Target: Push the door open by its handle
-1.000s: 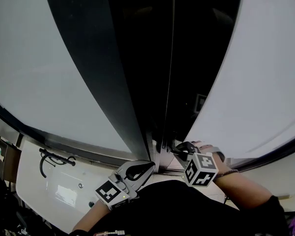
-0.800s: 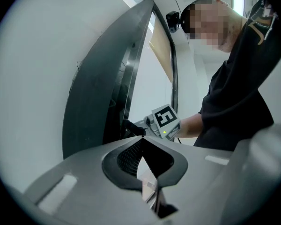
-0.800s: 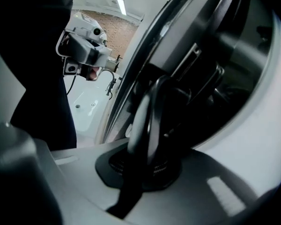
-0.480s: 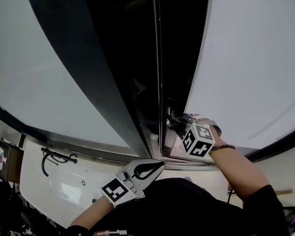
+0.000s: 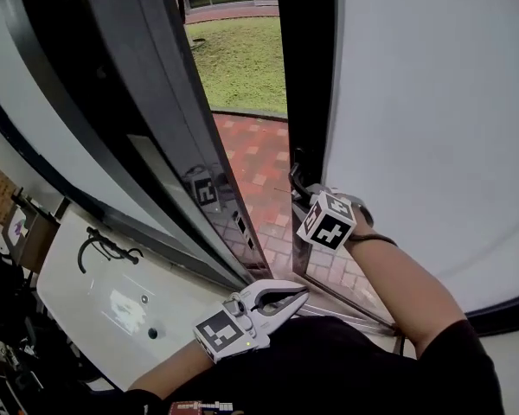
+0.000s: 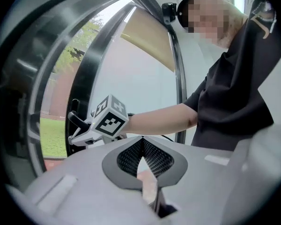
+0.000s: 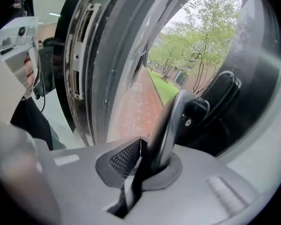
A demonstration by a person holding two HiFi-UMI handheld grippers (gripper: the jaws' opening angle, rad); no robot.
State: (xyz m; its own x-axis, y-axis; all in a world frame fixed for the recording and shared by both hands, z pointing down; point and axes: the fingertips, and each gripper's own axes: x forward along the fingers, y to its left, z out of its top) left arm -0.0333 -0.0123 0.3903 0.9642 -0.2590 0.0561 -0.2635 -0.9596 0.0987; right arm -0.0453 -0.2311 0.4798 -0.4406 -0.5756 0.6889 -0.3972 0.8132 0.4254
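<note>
While ajar, one door [image 5: 432, 128], two tongs [image 5: 301, 295] [image 5: 301, 194].

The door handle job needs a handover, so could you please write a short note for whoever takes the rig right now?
Right hand-held gripper: shut on the door handle.
Left hand-held gripper: shut, empty, held near the person's body.
Door: partly open; brick path and grass show through the gap.
Done: handle gripped, door ajar.
Left: probably push on by the handle until the door stands wide, then release.
</note>
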